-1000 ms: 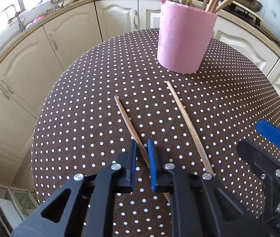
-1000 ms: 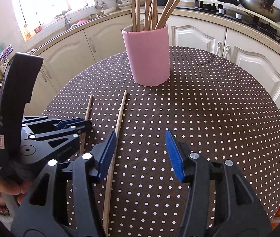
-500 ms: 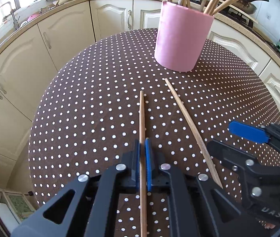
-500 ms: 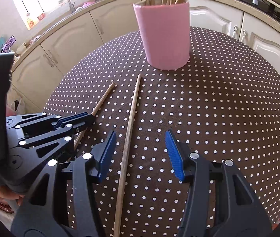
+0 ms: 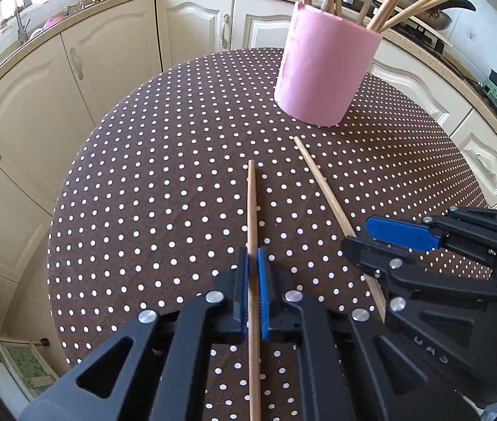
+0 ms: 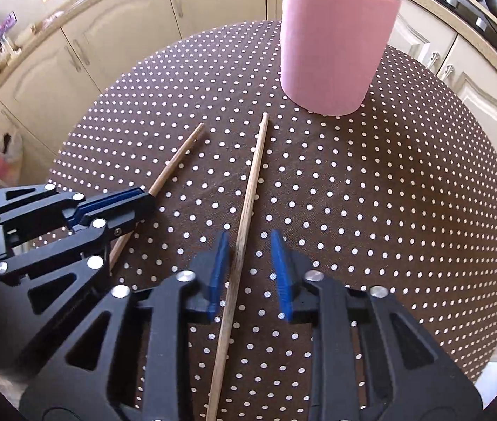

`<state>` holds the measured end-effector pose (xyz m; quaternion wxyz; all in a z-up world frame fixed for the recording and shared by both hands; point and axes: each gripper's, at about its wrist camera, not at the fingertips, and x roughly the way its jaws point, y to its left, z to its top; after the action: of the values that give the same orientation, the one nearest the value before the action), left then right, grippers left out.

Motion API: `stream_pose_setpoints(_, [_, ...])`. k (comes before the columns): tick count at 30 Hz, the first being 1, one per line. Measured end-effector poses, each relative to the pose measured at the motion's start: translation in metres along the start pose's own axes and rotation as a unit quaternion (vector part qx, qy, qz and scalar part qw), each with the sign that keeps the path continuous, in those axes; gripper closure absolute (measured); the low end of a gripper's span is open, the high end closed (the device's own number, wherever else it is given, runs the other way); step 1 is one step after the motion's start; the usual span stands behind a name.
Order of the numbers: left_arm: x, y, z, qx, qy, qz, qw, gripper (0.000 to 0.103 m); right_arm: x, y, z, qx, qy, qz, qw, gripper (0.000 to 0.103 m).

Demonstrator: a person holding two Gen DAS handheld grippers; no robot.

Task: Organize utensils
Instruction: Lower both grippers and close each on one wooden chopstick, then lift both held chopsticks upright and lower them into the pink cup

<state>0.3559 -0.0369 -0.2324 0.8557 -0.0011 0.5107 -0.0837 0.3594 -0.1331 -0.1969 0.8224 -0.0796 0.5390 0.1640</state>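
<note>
A pink holder (image 5: 325, 73) with several wooden chopsticks stands at the far side of the round dotted table (image 5: 150, 175). My left gripper (image 5: 252, 270) is shut on one chopstick (image 5: 252, 207), which points forward just above the cloth. It shows at the left in the right wrist view (image 6: 175, 165). A second chopstick (image 6: 248, 193) lies on the table between the open fingers of my right gripper (image 6: 248, 263). The fingers straddle it without touching. That chopstick (image 5: 322, 182) and the right gripper (image 5: 371, 242) also show in the left wrist view.
The holder (image 6: 336, 45) stands just beyond the lying chopstick's far tip. Cream kitchen cabinets (image 5: 108, 52) and a worktop curve around the table. A stove with a pan (image 5: 434, 14) is at the back right.
My left gripper closed on its chopstick and turned it to point forward. My right gripper moved left and lower until its open fingers straddle the second chopstick.
</note>
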Motion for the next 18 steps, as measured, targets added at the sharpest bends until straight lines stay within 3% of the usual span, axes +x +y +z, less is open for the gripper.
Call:
stream_pose_setpoints(2, [0.001, 0.000, 0.001, 0.000, 0.000, -0.001, 1.0000, 0.097, 0.002, 0.003, 0.003, -0.005, 0.002, -0.007, 1.000, 0.093])
stream_pose_setpoints(9, [-0.002, -0.003, 0.002, 0.000, -0.005, -0.014, 0.9999, 0.097, -0.002, 0.000, -0.005, 0.001, -0.019, 0.014, 1.000, 0.097])
stream_pose_setpoints(13, [-0.014, -0.006, 0.003, -0.002, -0.025, -0.029, 0.9993, 0.097, -0.019, -0.009, -0.013, 0.019, -0.053, 0.042, 0.998, 0.097])
stream_pose_setpoints(18, [-0.042, -0.009, 0.005, -0.005, -0.076, -0.046, 0.9960, 0.097, -0.054, -0.018, -0.021, 0.041, -0.116, 0.077, 0.989, 0.097])
